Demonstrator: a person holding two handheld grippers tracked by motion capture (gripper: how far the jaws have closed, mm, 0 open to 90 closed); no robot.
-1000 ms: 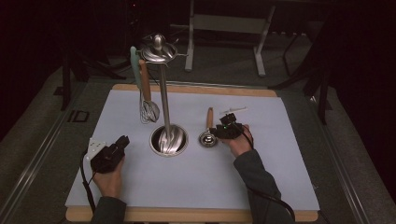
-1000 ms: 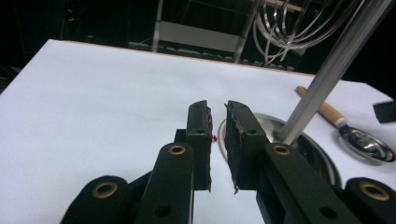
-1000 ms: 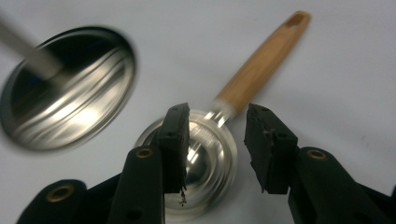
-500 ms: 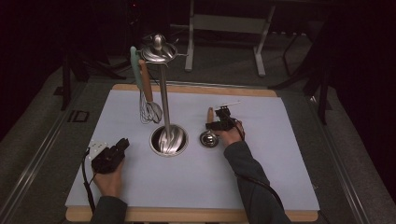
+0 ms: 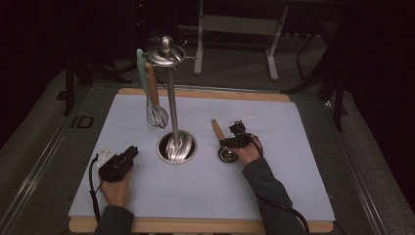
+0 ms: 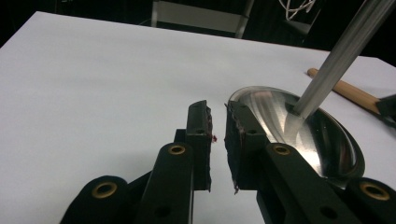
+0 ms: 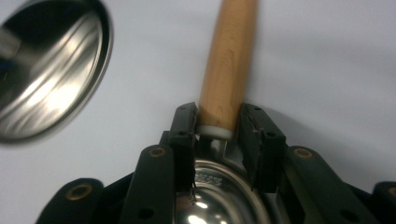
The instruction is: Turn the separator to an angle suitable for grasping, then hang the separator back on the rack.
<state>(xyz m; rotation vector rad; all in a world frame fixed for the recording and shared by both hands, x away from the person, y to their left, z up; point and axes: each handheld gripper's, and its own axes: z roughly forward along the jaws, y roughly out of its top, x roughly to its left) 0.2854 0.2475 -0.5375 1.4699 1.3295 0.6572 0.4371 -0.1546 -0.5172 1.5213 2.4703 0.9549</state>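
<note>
A ladle with a wooden handle (image 5: 216, 129) and a steel bowl (image 5: 226, 154) lies on the white mat, right of the steel stand's round base (image 5: 177, 147). My right gripper (image 5: 236, 142) is low over it. In the right gripper view, my right gripper (image 7: 218, 112) has just been closing; its pads (image 7: 187, 123) press both sides of the handle (image 7: 229, 60) just above the bowl (image 7: 219, 196). My left gripper (image 5: 117, 165) rests at the front left. Its jaws (image 6: 217, 107) stand a narrow slit apart with nothing between them.
The stand's pole (image 5: 172, 103) rises from the base to a ring top (image 5: 166, 53). A whisk (image 5: 155, 110) and a teal-handled tool (image 5: 141, 66) hang from it. The base (image 6: 299, 135) lies just right of my left jaws. The white mat (image 5: 293, 161) covers the wooden board.
My right gripper has shifted a little left over the ladle, sunk onto the handle, and its jaws have narrowed around it. The left hand has stayed put.
</note>
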